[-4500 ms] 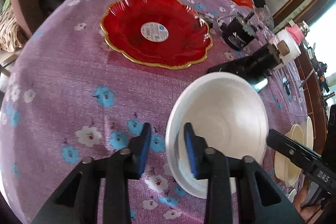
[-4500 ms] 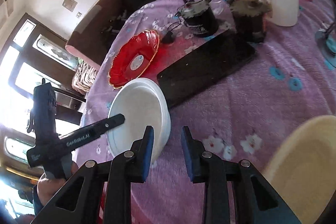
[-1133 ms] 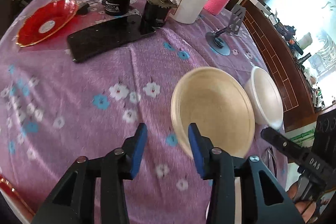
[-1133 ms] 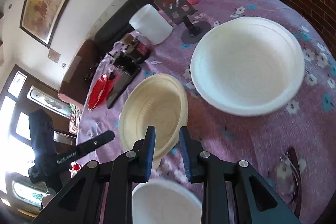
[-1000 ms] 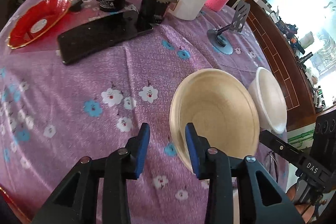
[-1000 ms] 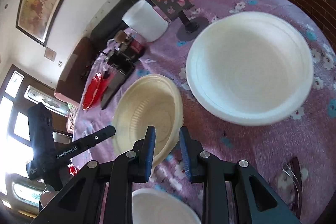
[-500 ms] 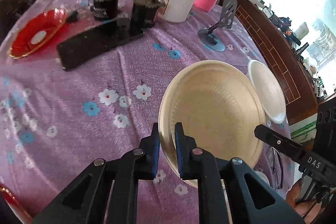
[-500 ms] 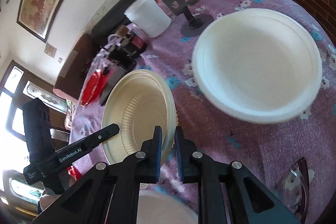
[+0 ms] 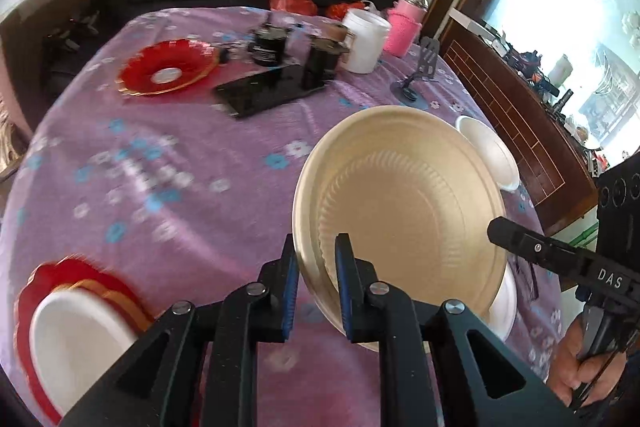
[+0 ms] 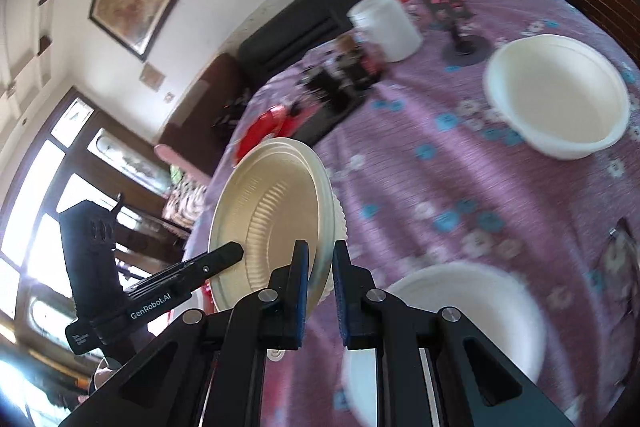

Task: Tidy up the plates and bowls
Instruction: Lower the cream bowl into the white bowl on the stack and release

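A cream bowl [image 9: 404, 199] is held in the air above the purple flowered tablecloth [image 9: 168, 163], pinched on opposite rims by both grippers. My left gripper [image 9: 316, 267] is shut on its near rim. My right gripper [image 10: 320, 267] is shut on the other rim of the cream bowl [image 10: 268, 215]. A white bowl [image 10: 560, 103] sits at the far right; it also shows in the left wrist view [image 9: 488, 151]. Another white bowl [image 10: 452, 319] lies under the right gripper. A white bowl on a red plate [image 9: 76, 331] is at the near left. A red plate [image 9: 168, 71] sits at the far left.
A black tray [image 9: 268, 91] with two dark jars [image 9: 324, 59], a white tub [image 9: 366, 41], a pink bottle [image 9: 402, 31] and a small black stand [image 9: 420, 71] stand at the back. The table's right edge meets a brick-pattern wall [image 9: 520, 131].
The cream bowl has gone from resting on the cloth to being lifted and tilted. Both grippers closed on its rims and rose, bringing the near-left plate stack into view.
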